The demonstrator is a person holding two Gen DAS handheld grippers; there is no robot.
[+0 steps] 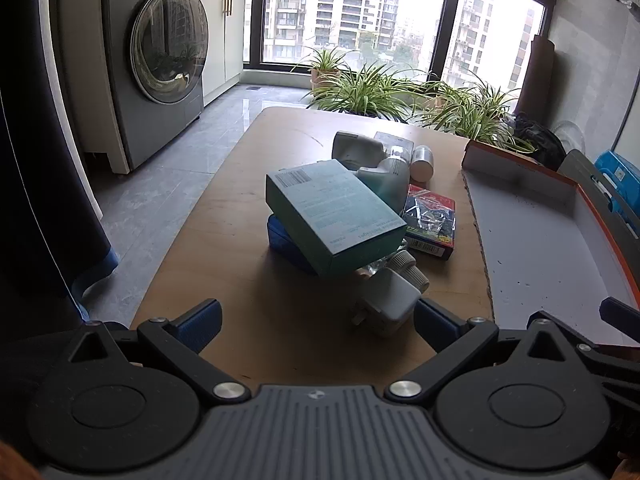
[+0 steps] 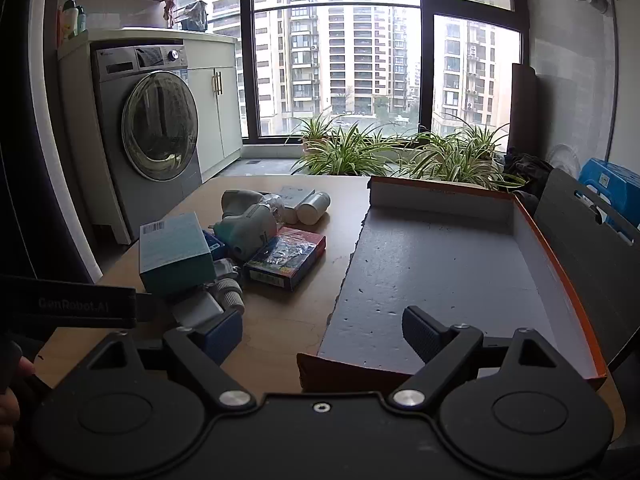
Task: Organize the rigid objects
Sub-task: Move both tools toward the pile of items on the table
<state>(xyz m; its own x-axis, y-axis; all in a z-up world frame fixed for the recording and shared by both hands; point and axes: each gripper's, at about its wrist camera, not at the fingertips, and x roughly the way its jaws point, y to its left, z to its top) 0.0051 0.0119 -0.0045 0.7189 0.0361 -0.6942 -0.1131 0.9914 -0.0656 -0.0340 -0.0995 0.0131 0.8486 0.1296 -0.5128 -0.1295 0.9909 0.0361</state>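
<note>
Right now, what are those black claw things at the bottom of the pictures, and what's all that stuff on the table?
Those claws are grippers, like big tweezers with two fingers. A person holds one in each hand, and each has a camera looking forward along its fingers. One picture comes from the left gripper, the other from the right gripper. Both are open and hold nothing.

On the wooden table lies a pile of things: a teal box leaning on a blue case, a red packet, a white bottle lying on its side, and a gray plug-like gadget nearest the left gripper.

Beside the pile sits a big flat tray with an orange rim, with nothing in it yet. The job is tidying these things, probably into that tray.
</note>
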